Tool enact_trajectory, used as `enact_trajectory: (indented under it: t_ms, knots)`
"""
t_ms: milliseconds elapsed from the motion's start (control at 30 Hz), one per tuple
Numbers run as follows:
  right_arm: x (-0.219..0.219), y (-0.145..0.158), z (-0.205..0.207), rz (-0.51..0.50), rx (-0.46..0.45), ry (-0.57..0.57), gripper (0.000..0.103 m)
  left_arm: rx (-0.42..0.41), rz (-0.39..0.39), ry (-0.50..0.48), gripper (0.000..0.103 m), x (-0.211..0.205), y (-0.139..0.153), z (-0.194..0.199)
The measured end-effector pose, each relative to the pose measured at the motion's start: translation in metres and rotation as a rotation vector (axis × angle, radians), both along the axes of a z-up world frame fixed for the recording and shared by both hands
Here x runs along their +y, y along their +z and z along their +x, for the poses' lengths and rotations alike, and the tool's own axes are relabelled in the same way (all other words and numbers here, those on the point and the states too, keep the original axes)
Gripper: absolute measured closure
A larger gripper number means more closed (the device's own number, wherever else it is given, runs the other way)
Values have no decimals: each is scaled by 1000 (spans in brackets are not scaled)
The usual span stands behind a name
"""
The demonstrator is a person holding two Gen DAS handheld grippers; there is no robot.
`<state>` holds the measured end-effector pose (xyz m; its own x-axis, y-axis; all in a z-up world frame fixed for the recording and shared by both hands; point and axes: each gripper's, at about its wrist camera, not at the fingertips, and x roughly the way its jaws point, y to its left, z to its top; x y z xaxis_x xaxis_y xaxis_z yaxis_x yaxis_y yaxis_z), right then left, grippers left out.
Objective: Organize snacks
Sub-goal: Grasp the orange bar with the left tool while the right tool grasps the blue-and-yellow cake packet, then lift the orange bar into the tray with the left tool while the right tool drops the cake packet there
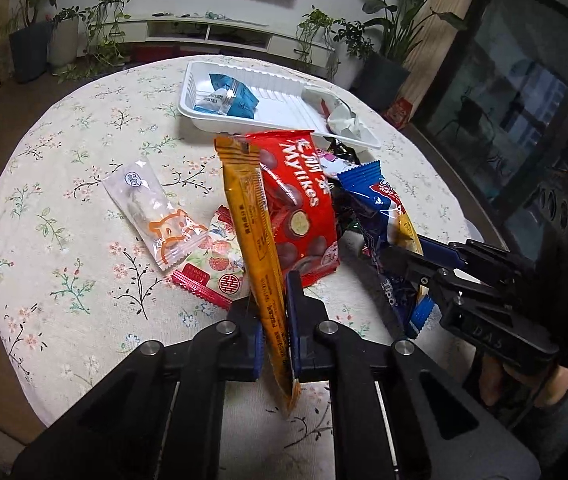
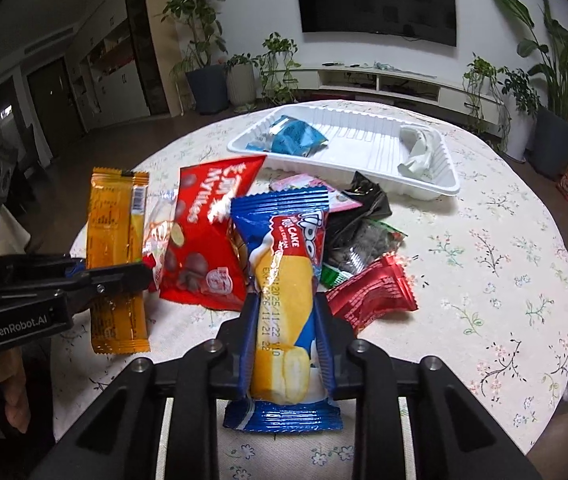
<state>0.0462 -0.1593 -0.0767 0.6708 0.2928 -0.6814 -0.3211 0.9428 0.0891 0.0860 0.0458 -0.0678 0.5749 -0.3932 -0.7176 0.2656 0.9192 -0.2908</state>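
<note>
so you had the round table [image 1: 64, 200] with the floral cloth filling most of both views, and the white ribbed tray [image 2: 363, 136] sitting toward its far side. inside the tray there was a blue wrapped snack [image 2: 295, 136] at one end and a crumpled white wrapper [image 2: 417, 150] at the other, well apart from each other.

between the tray and you was the loose pile: the red mylikes bag [image 1: 303, 200] biggest of the lot, a dark clear-fronted packet [image 2: 359, 232] just beside it, and a smaller red foil pack [image 2: 371, 296] at the near edge of the heap. off to the left side lay a clear pouch with an orange cartoon animal [image 1: 152, 216], overlapping a red-and-white strawberry sachet [image 1: 212, 264].

your right gripper [image 2: 284, 320] was clamped on the blue and yellow tipo cake [image 2: 284, 280], pads squeezing the wrapper at its middle, so the pack poked out both in front of and behind the fingers, over the near part of the pile.

your left gripper [image 1: 274, 292] was pinched tight on the long orange stick pack [image 1: 256, 232], holding it edge-on near its lower part, the top end tilted up over the mylikes bag.
</note>
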Motion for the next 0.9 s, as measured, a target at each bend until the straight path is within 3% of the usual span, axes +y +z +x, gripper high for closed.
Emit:
enact_trajectory:
  t_ms: [600, 900]
  knots:
    - [-29, 15, -17, 123, -32, -79, 75, -37, -14, -2, 99, 10, 21, -16]
    - [-31, 13, -15, 105, -34, -101, 75, -37, -38, 17, 100, 18, 15, -18]
